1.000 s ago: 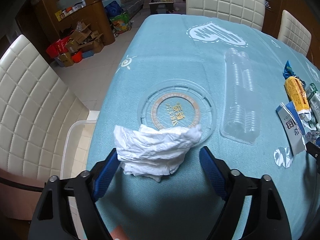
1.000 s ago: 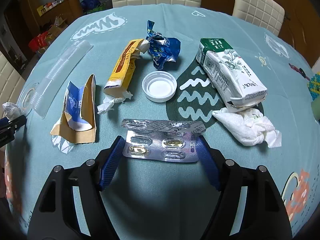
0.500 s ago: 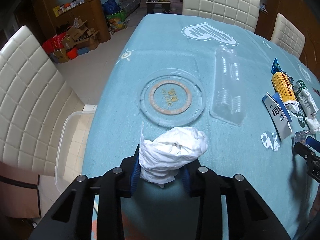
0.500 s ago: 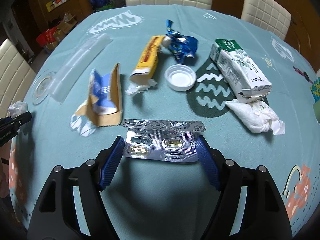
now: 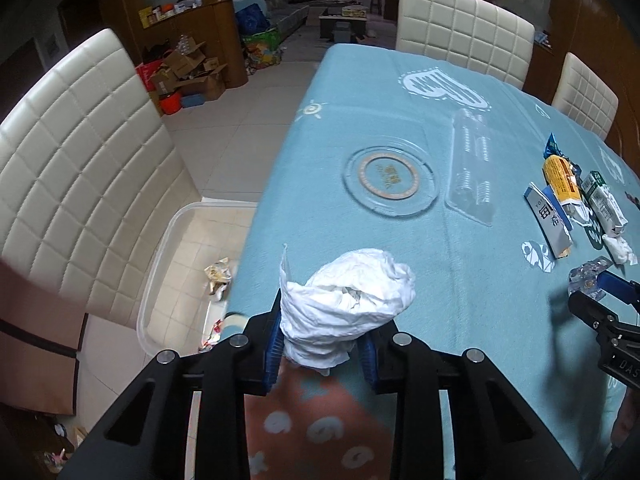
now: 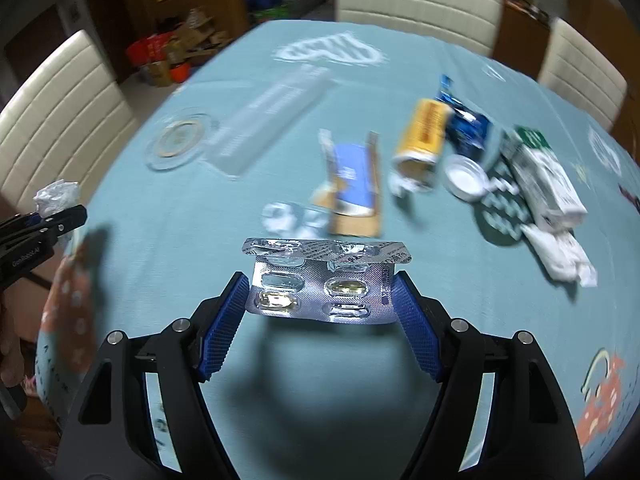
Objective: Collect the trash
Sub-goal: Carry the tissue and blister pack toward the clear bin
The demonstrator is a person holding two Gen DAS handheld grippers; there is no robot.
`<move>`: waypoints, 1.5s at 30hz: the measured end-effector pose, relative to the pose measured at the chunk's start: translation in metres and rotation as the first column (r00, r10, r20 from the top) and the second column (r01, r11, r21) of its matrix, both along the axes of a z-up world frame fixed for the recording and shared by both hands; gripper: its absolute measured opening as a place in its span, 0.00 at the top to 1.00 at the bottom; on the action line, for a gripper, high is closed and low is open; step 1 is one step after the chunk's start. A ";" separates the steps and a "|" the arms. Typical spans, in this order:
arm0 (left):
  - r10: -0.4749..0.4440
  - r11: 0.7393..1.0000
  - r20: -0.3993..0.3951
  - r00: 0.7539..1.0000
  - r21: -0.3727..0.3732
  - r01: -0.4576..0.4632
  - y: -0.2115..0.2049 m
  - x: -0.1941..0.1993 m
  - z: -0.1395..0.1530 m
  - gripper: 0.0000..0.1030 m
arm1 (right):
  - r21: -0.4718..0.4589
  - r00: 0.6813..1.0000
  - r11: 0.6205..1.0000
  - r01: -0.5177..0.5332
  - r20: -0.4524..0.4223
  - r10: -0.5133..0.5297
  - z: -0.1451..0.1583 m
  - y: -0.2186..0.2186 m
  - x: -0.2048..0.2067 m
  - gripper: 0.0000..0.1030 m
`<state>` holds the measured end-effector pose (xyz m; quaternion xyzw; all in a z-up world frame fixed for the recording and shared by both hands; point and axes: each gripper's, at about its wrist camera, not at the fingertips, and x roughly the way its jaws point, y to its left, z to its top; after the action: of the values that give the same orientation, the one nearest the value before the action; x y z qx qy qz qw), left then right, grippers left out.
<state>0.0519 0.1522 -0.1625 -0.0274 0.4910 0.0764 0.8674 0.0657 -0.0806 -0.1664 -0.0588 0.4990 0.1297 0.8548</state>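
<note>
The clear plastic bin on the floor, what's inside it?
In the clear plastic bin lie a few crumpled wrappers. The tablecloth edge and the left claw hide the rest.

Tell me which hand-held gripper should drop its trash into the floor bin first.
Left. The left hand-held gripper is shut on the crumpled tissue at the table edge, right beside the clear bin on the floor. The right hand-held gripper holds the blister pack over the table, farther from the bin.
</note>
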 end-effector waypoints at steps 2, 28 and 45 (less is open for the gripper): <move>0.022 1.000 0.003 1.000 -0.002 -0.022 0.008 -0.008 0.002 0.70 | 0.002 0.999 0.999 -0.035 0.004 0.035 0.003 0.014 -0.002 0.28; 0.327 0.944 0.023 0.945 0.037 -0.328 0.144 -0.072 0.008 0.70 | 0.010 0.867 0.869 -0.494 0.080 0.492 0.031 0.226 -0.002 0.28; 0.354 0.935 -0.004 0.935 0.035 -0.353 0.172 -0.050 -0.004 0.70 | 0.136 0.836 0.825 -0.548 0.091 0.541 0.041 0.271 0.021 0.11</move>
<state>0.0022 0.3244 -0.1665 -0.1002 0.4812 0.2394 0.8373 0.0868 0.1904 -0.1253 -0.1345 0.4291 0.4054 0.7959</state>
